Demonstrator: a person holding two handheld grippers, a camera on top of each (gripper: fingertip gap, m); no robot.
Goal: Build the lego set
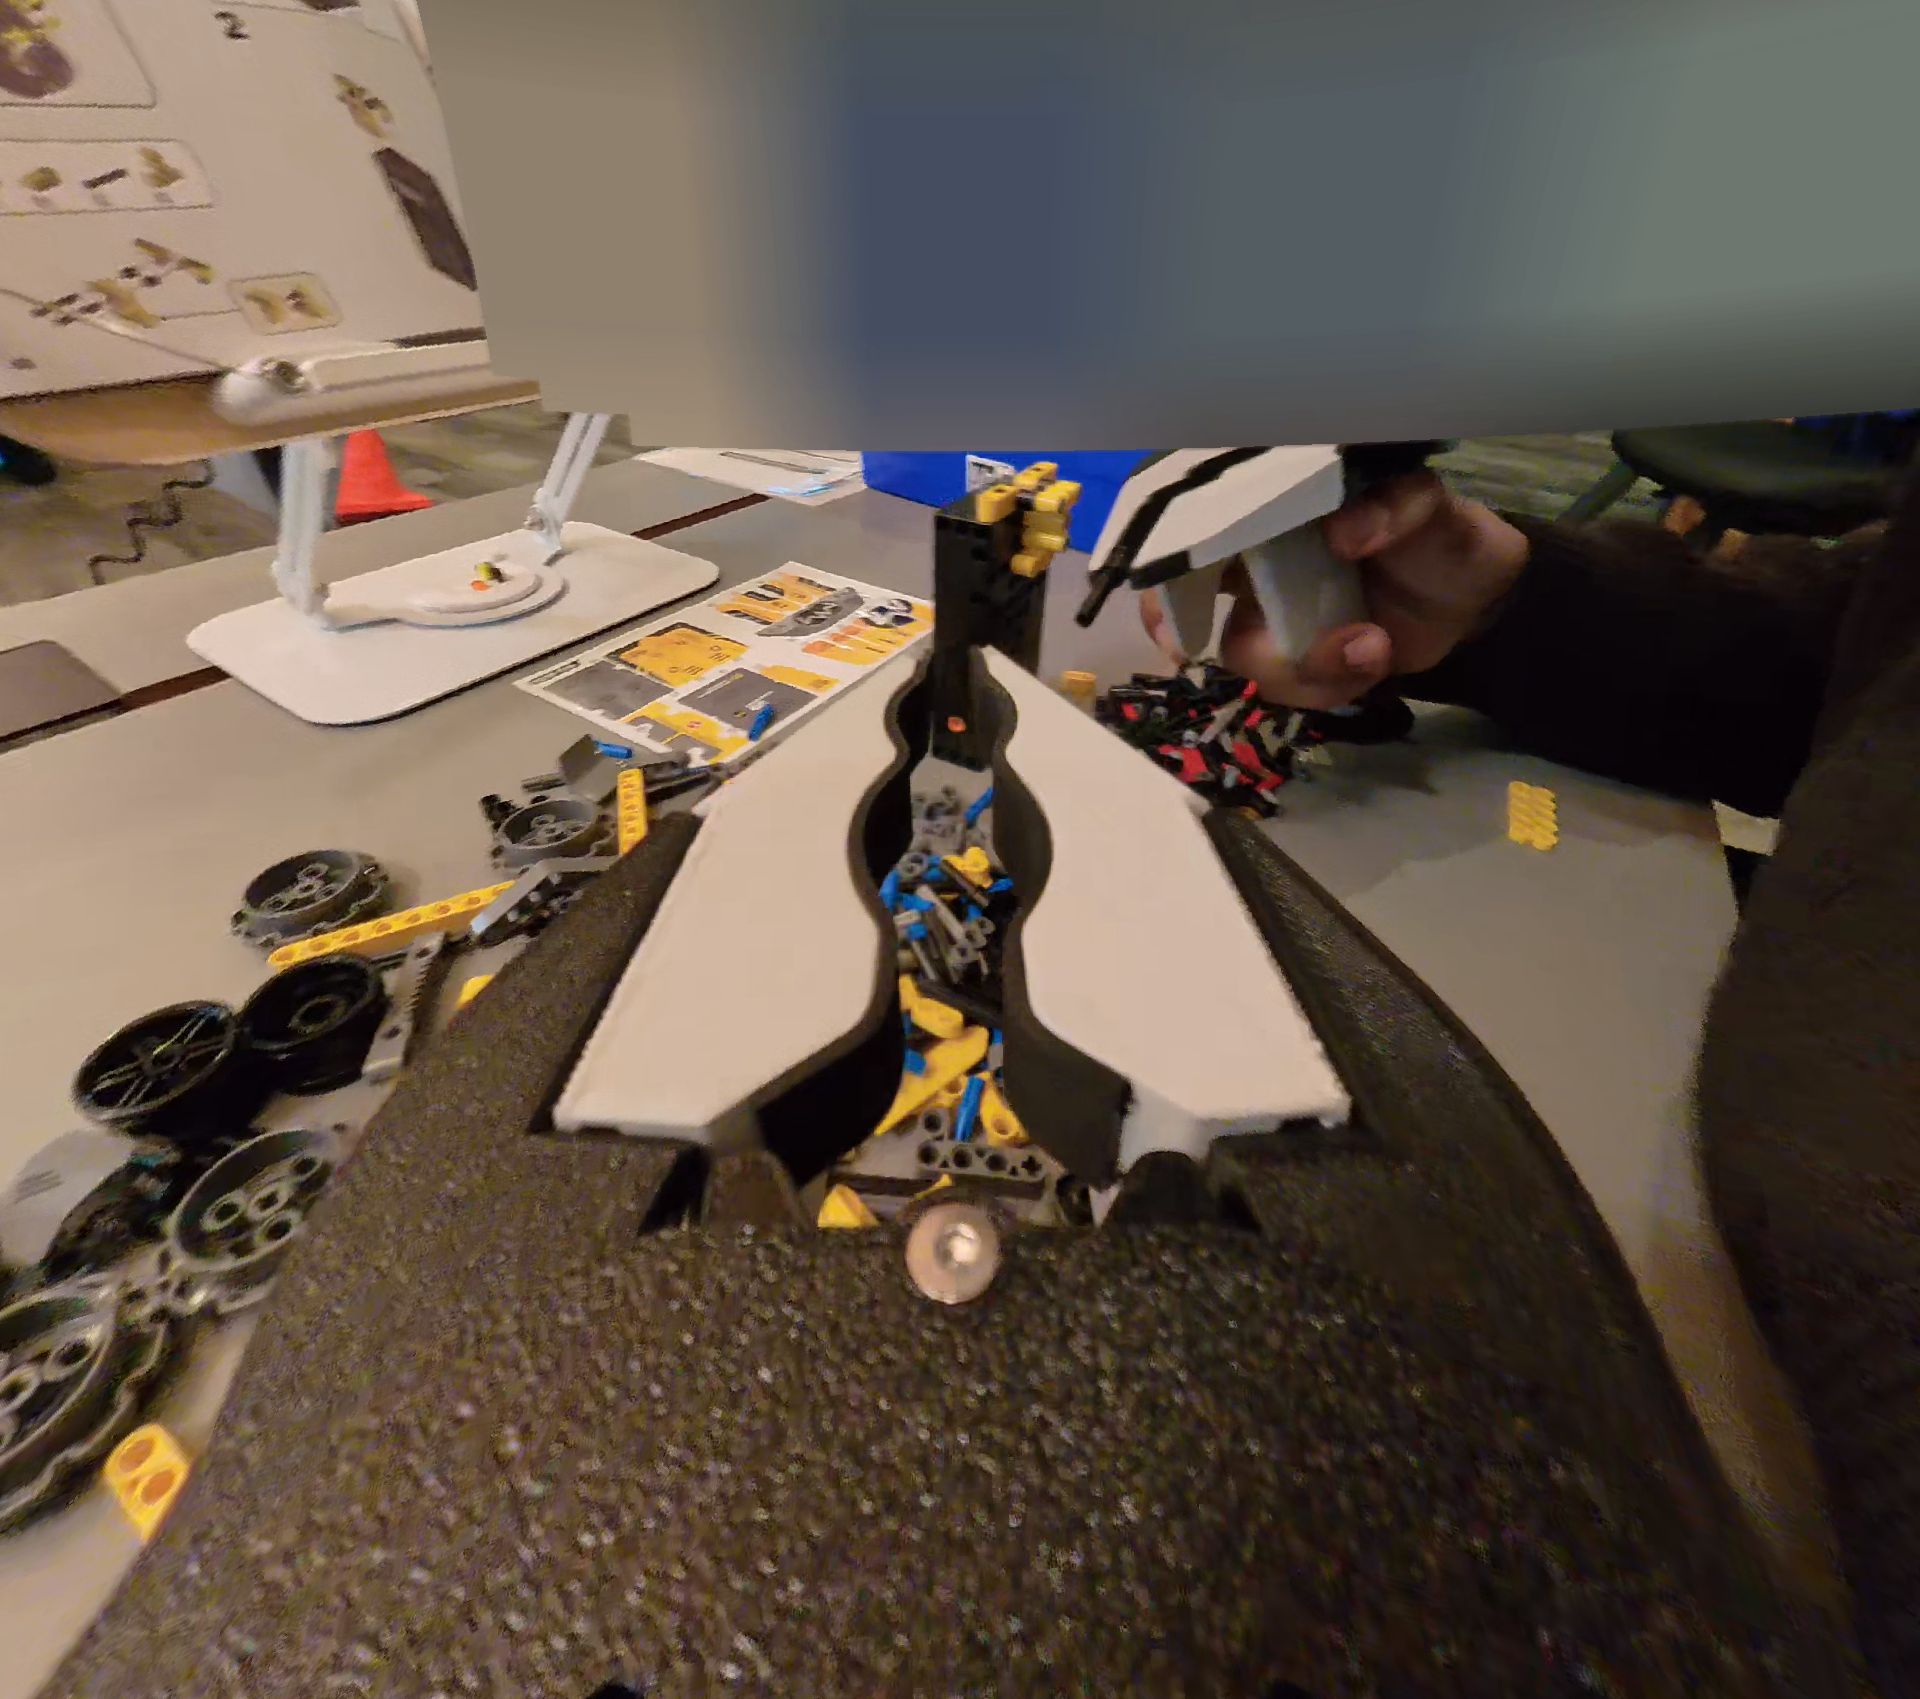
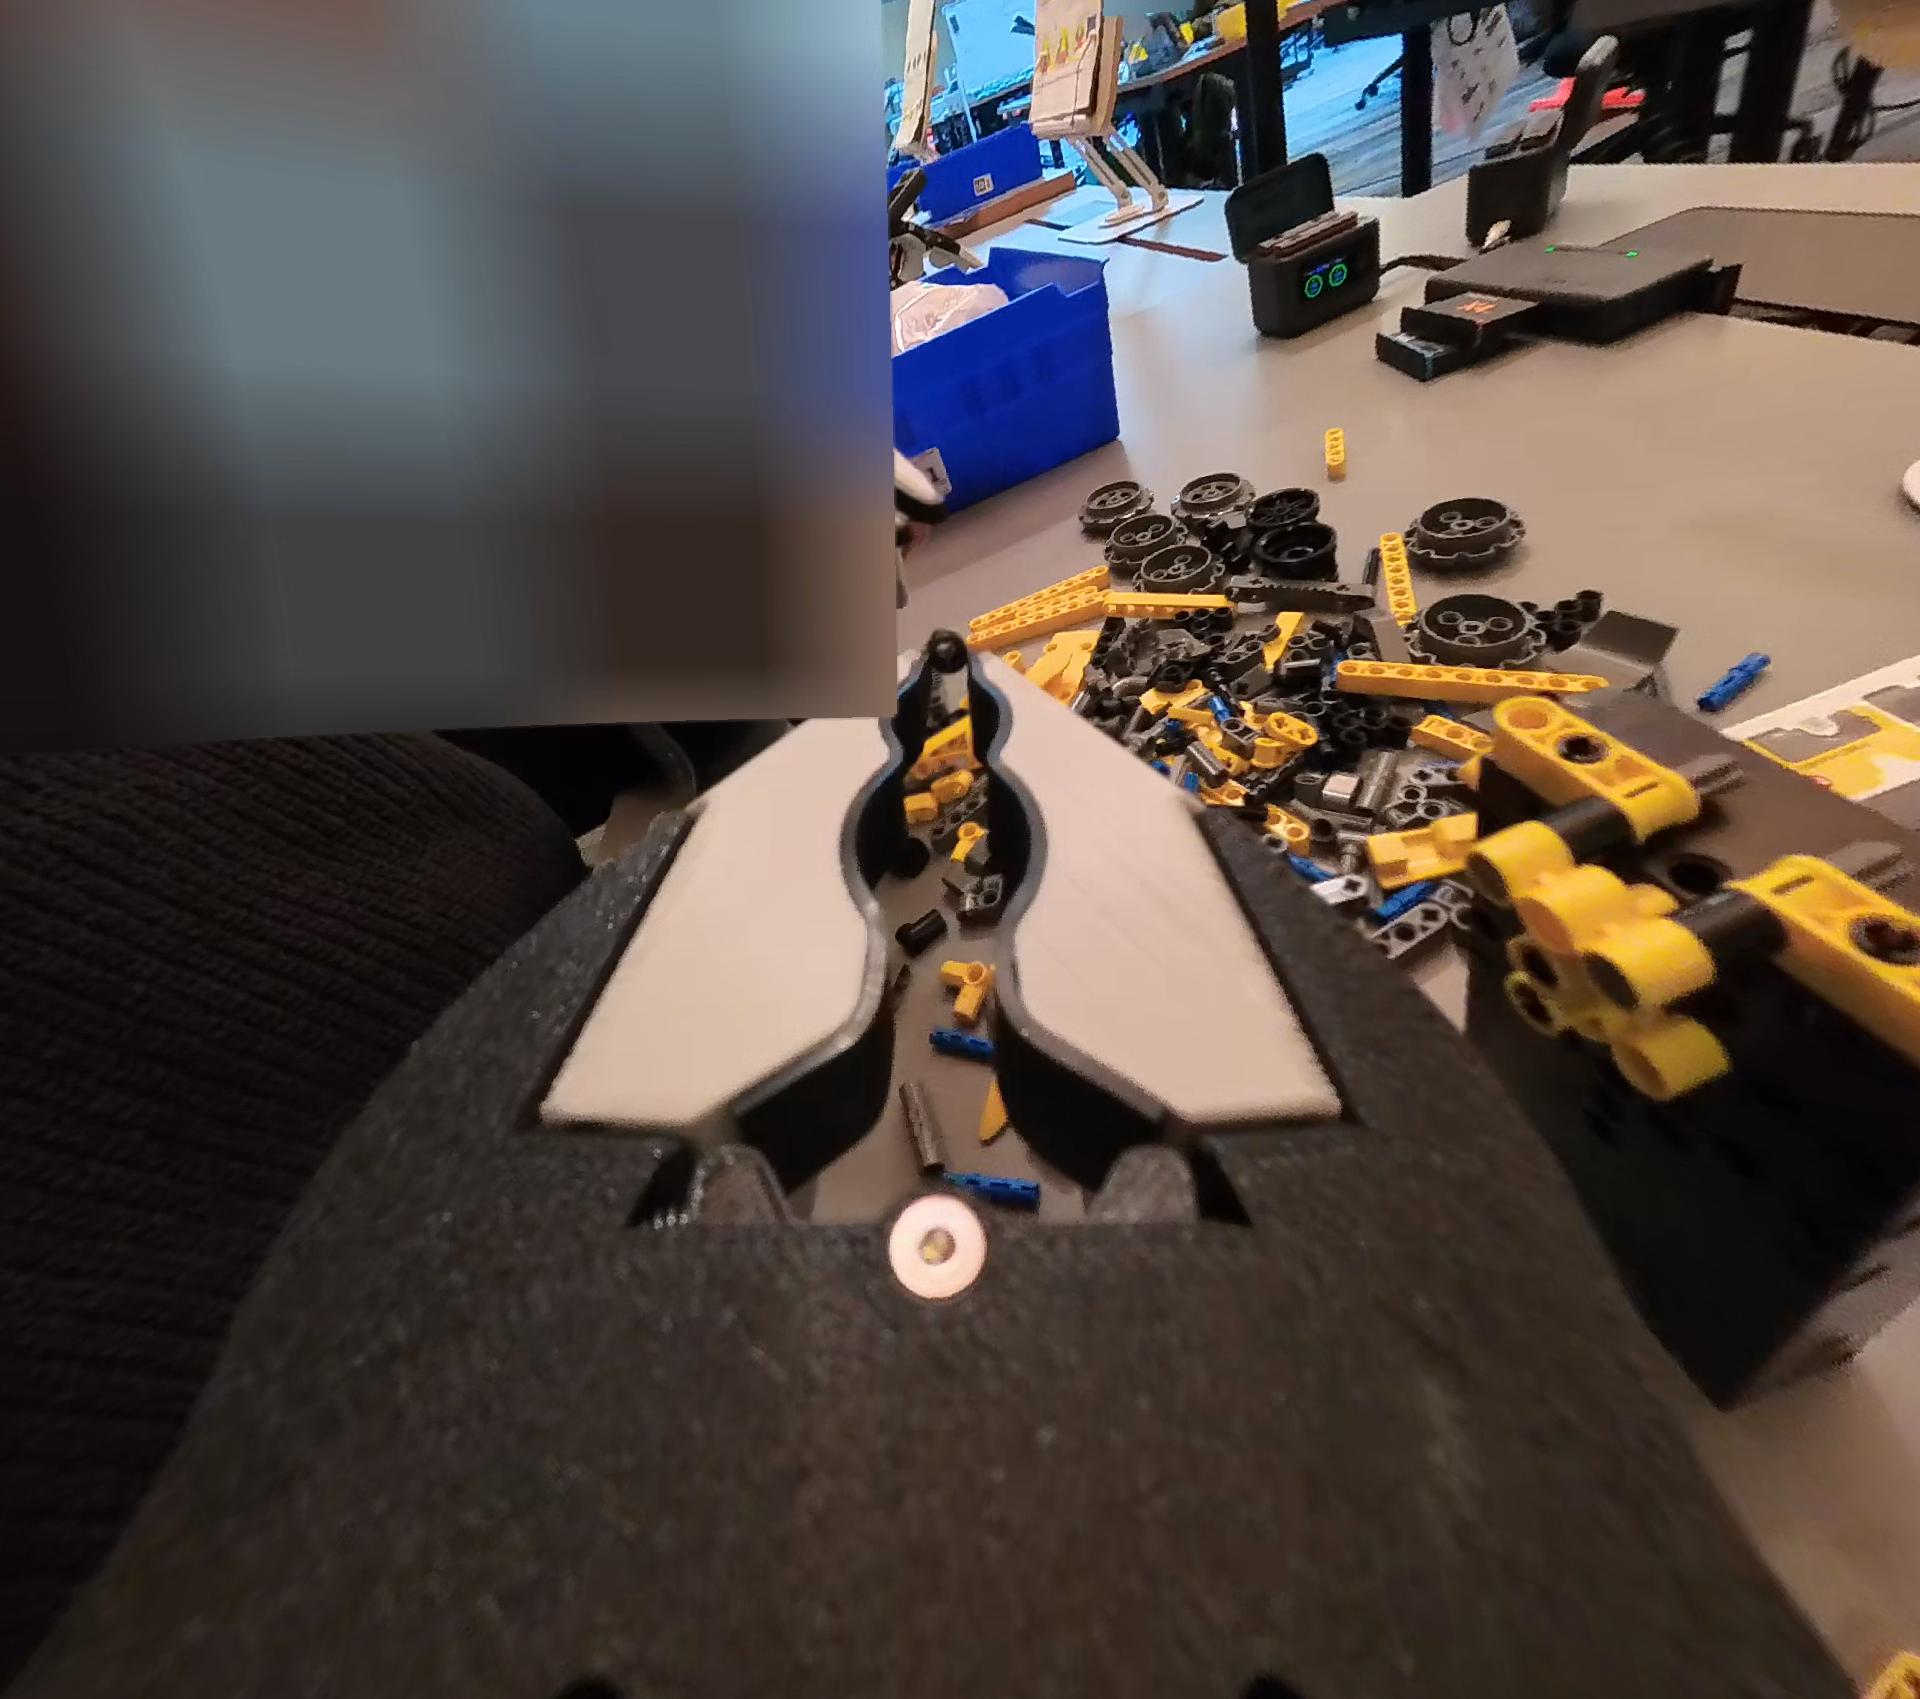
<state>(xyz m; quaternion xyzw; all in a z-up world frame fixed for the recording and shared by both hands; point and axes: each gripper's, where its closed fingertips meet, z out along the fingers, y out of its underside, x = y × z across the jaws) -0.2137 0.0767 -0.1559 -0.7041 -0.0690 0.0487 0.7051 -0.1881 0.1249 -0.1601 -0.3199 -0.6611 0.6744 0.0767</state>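
Note:
My left gripper (image 1: 951,693) is shut on the lower part of a tall black block assembly (image 1: 987,579) with yellow connectors (image 1: 1039,511) on top, and holds it upright over a pile of small yellow, blue and grey parts (image 1: 951,953). My right gripper (image 2: 943,675) is shut on a small black pin (image 2: 943,647). In the left wrist view the right gripper (image 1: 1093,602), held by a hand (image 1: 1382,579), has its tip just right of the assembly's top. The assembly (image 2: 1621,1130) fills the right side of the right wrist view, with its yellow connectors (image 2: 1600,943) close by.
Black wheels (image 1: 229,1057) lie at the left, and a sheet with yellow pictures (image 1: 727,662) lies behind the pile. A white stand (image 1: 457,600) holds an instruction page. A heap of red and black pins (image 1: 1216,735) lies under the hand. A blue bin (image 2: 1003,382) and black devices (image 2: 1538,299) stand farther back. The tips of one gripper are about 6 cm away from the tips of the other.

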